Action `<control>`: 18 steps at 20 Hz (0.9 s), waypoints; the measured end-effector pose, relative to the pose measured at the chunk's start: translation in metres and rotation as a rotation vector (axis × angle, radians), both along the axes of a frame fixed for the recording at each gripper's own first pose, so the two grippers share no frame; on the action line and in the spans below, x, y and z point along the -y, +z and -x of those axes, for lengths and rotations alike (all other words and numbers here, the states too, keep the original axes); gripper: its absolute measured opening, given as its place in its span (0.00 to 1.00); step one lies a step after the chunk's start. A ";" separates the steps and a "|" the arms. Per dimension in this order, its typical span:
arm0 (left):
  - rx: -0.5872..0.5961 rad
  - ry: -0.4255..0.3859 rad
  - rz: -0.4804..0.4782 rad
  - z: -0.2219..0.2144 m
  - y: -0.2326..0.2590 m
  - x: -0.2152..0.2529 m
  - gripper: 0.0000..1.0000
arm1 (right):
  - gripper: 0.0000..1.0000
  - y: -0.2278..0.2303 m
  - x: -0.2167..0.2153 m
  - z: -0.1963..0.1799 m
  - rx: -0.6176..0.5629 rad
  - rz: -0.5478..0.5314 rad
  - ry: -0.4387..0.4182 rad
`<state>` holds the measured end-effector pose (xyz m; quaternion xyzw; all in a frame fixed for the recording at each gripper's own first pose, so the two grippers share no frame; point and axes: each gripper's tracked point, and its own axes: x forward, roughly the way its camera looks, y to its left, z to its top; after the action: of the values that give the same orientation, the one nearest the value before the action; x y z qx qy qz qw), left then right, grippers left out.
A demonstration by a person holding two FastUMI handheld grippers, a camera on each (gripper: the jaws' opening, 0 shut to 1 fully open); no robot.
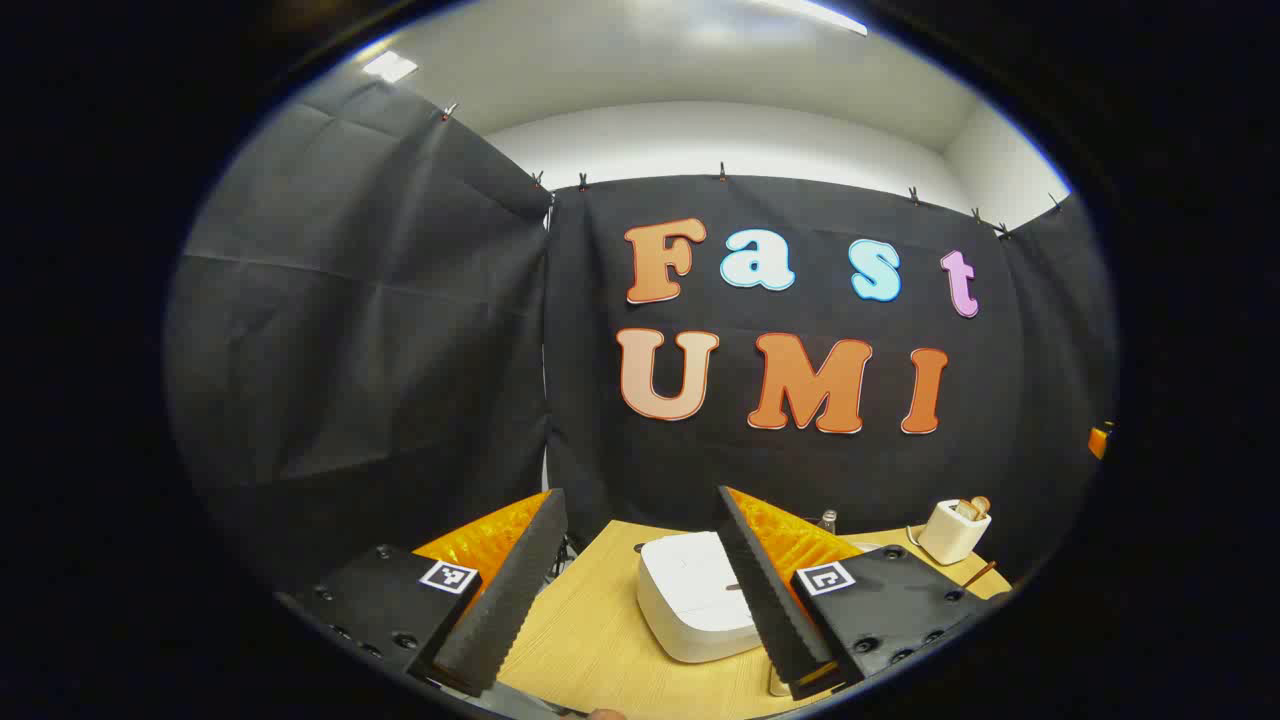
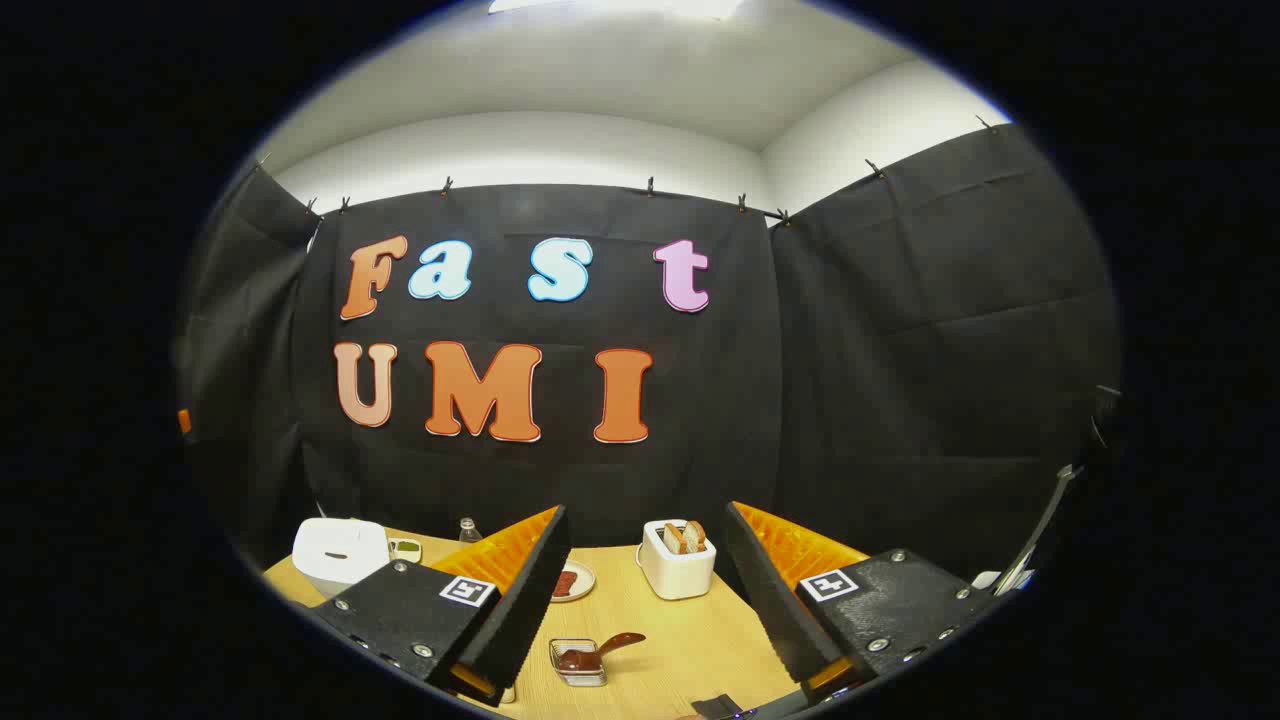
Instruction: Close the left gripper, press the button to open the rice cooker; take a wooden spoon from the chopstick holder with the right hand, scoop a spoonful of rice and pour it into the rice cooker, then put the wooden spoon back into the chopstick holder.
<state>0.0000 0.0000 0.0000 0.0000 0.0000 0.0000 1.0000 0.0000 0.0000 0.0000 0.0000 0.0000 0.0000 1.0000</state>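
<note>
The white rice cooker [image 1: 690, 595] sits with its lid down on the wooden table [image 1: 600, 640], just ahead of my left gripper [image 1: 640, 497], whose fingers stand wide apart with nothing between them. The white chopstick holder [image 1: 952, 530] stands at the right with wooden spoon heads sticking out of its top. In the right gripper view the chopstick holder [image 2: 677, 565] lies straight ahead of my right gripper [image 2: 647, 512], which is open and empty. The rice cooker [image 2: 340, 552] is far to the left there.
A small clear dish with a dark spoon [image 2: 585, 660] lies near the right gripper. A small plate [image 2: 572, 580], a little bottle [image 2: 467, 530] and a small green dish [image 2: 405, 548] stand between the cooker and the holder. Black cloth walls close off the table's back.
</note>
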 end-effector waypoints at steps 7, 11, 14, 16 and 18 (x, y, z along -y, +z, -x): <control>-0.001 0.005 -0.011 0.003 0.004 -0.001 1.00 | 0.95 0.002 -0.002 -0.002 -0.003 0.013 0.007; 0.002 -0.011 -0.010 0.004 0.005 0.000 1.00 | 0.95 0.003 -0.001 -0.005 -0.002 0.024 0.003; -0.006 -0.037 0.002 0.002 0.004 0.001 0.98 | 0.95 0.002 -0.001 -0.006 -0.004 0.020 0.007; -0.015 -0.041 -0.005 -0.001 0.001 0.002 1.00 | 1.00 0.001 -0.001 -0.007 -0.007 0.020 0.008; -0.026 -0.047 -0.009 0.000 -0.001 0.003 1.00 | 0.95 -0.001 -0.002 -0.008 -0.010 0.023 0.009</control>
<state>0.0001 -0.0028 -0.0013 0.0044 0.0128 -0.0237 0.9996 0.0076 0.0022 -0.0011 -0.0114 0.0049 0.0043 0.9999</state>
